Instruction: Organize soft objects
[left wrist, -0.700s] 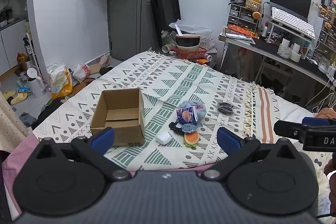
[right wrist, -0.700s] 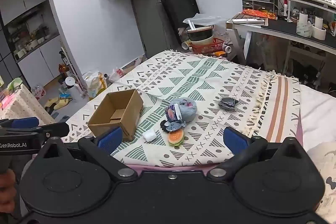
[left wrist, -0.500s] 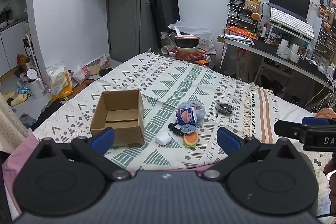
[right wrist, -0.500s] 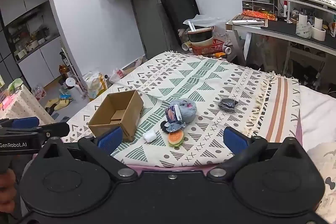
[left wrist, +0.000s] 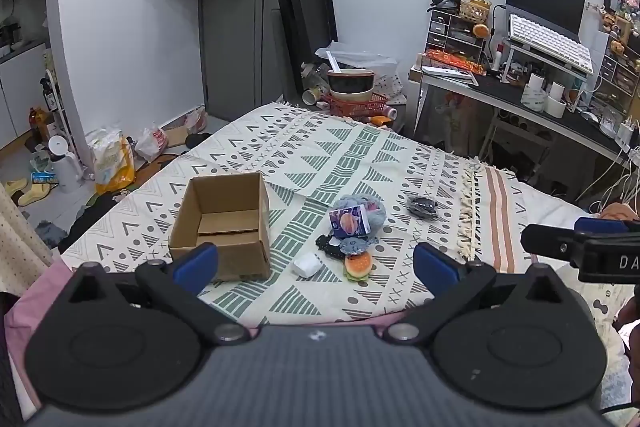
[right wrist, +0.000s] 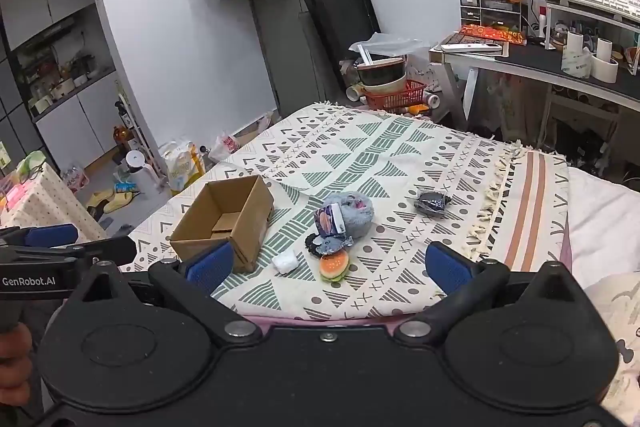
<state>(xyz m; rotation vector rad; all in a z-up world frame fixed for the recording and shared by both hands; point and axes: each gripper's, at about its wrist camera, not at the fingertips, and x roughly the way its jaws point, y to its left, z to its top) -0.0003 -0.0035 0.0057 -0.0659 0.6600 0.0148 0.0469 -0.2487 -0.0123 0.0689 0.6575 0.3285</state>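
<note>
Soft toys clustered mid-bed on patterned blanket [left wrist: 340,155]: grey-blue plush [left wrist: 360,211] with small printed carton [left wrist: 349,222] leaning on it, burger squishy [left wrist: 358,266] nearest camera, white lump [left wrist: 305,263] beside it. Dark wrapped item [left wrist: 422,206] apart, to right. Open cardboard box [left wrist: 224,223] left of cluster. Left gripper [left wrist: 316,263] wide open, holding nothing. Right gripper [right wrist: 328,265] wide open, holding nothing.

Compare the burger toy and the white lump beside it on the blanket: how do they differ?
The burger toy is orange with a green layer; the white lump is plain white. The burger toy is rounded and layered, the white lump blocky and smaller. The burger toy lies just below the dark flat toy; the white lump sits nearer the cardboard box. Both rest on the blanket, outside the box, ungripped.
</note>
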